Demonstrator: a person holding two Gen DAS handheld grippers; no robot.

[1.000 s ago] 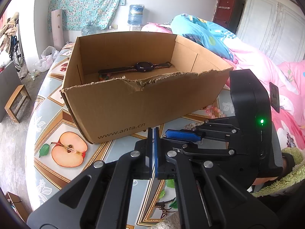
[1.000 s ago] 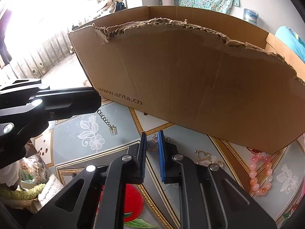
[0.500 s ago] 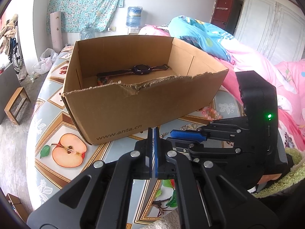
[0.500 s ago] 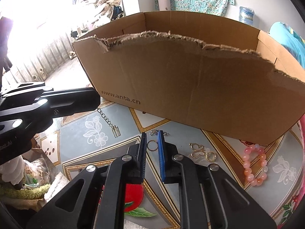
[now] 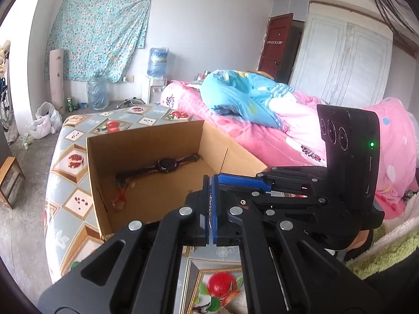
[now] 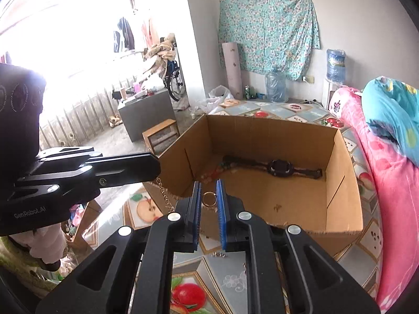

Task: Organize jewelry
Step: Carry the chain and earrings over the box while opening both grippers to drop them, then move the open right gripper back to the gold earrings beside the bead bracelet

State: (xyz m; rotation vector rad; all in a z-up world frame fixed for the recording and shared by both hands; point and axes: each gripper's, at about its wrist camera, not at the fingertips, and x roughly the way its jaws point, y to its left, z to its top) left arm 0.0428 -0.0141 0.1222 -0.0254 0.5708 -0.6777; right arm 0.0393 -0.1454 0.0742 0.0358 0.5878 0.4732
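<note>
An open cardboard box (image 5: 146,141) (image 6: 343,183) stands on the table. A black watch (image 5: 167,163) (image 6: 279,167) lies along its far wall, with a reddish bead bracelet (image 5: 119,198) (image 6: 209,175) in the left corner. My right gripper (image 6: 208,191) hangs above the box's torn front wall, shut on a small gold ring (image 6: 208,199). My left gripper (image 5: 210,183) (image 6: 154,166) is level with it on the left and is shut on a thin gold chain (image 6: 163,193), which dangles from its tip. Whether chain and ring are joined is hidden.
The table wears a fruit-patterned cloth (image 6: 230,274) with small metal jewelry bits (image 6: 218,254) in front of the box. A bed with pink bedding (image 5: 275,136) runs along the right. A wooden stool (image 6: 161,133) and a grey cabinet stand on the floor to the left.
Both grippers have risen from near the tabletop to above the box's front wall, taking the ring and chain with them. Both views now look down into the box.
</note>
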